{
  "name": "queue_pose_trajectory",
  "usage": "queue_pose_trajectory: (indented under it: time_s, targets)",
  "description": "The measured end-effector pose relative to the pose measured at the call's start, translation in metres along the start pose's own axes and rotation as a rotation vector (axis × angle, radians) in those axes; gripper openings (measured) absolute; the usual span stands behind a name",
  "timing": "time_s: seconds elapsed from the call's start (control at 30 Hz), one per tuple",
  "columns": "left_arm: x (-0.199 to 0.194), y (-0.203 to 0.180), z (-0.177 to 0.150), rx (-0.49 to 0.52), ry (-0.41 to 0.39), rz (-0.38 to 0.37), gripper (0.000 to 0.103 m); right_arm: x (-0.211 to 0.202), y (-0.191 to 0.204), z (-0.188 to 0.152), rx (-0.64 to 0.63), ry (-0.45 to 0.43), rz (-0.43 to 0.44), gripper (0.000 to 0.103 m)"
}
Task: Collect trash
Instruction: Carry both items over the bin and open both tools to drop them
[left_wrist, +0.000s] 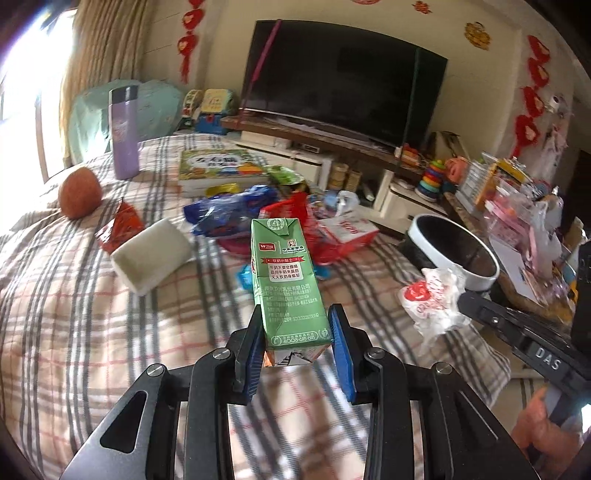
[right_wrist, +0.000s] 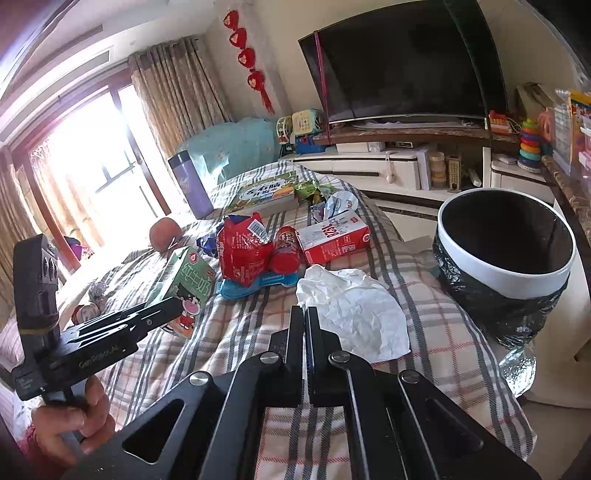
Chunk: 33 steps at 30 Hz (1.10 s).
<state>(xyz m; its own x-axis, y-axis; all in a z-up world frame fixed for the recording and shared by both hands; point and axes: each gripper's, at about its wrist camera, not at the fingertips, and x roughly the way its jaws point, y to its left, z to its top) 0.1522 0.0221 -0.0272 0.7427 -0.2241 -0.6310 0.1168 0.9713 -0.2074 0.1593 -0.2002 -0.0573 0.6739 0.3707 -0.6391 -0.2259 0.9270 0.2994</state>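
Observation:
My left gripper (left_wrist: 295, 328) is shut on a green milk carton (left_wrist: 286, 280) and holds it upright above the plaid bedspread (left_wrist: 92, 332); the carton also shows in the right wrist view (right_wrist: 184, 288). My right gripper (right_wrist: 306, 314) is shut on the near edge of a crumpled white wrapper (right_wrist: 354, 314), which also shows in the left wrist view (left_wrist: 436, 299). The trash bin (right_wrist: 506, 254), white-rimmed with a black liner, stands right of the bed. Red snack bag (right_wrist: 242, 247), red can (right_wrist: 285, 249) and red-white box (right_wrist: 332, 238) lie mid-bed.
A purple flask (left_wrist: 123, 133), a picture book (left_wrist: 218, 166), an apple (left_wrist: 79, 192), a white foam block (left_wrist: 151, 254) and a blue wrapper (left_wrist: 229, 214) lie on the bed. A TV (left_wrist: 343, 77) on a cabinet stands behind. A cluttered shelf (left_wrist: 517, 206) is at right.

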Motion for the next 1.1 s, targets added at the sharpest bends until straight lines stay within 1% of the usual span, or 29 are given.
queue_pose_trajectory:
  time_s: [0.2, 0.53, 0.8, 1.1]
  targets:
    - [0.003, -0.016, 0.003, 0.038, 0.007, -0.03, 0.032, -0.007, -0.011, 0.0, 0.031, -0.015, 0.001, 0.001]
    - [0.024, -0.045, 0.016, 0.094, 0.032, -0.074, 0.032, -0.022, -0.035, 0.01, 0.065, -0.053, -0.019, 0.001]
    - [0.05, -0.073, 0.031, 0.151, 0.049, -0.123, 0.032, -0.032, -0.06, 0.024, 0.091, -0.084, -0.052, 0.001]
    - [0.093, -0.107, 0.055, 0.208, 0.082, -0.172, 0.032, -0.04, -0.096, 0.041, 0.13, -0.115, -0.11, 0.001]
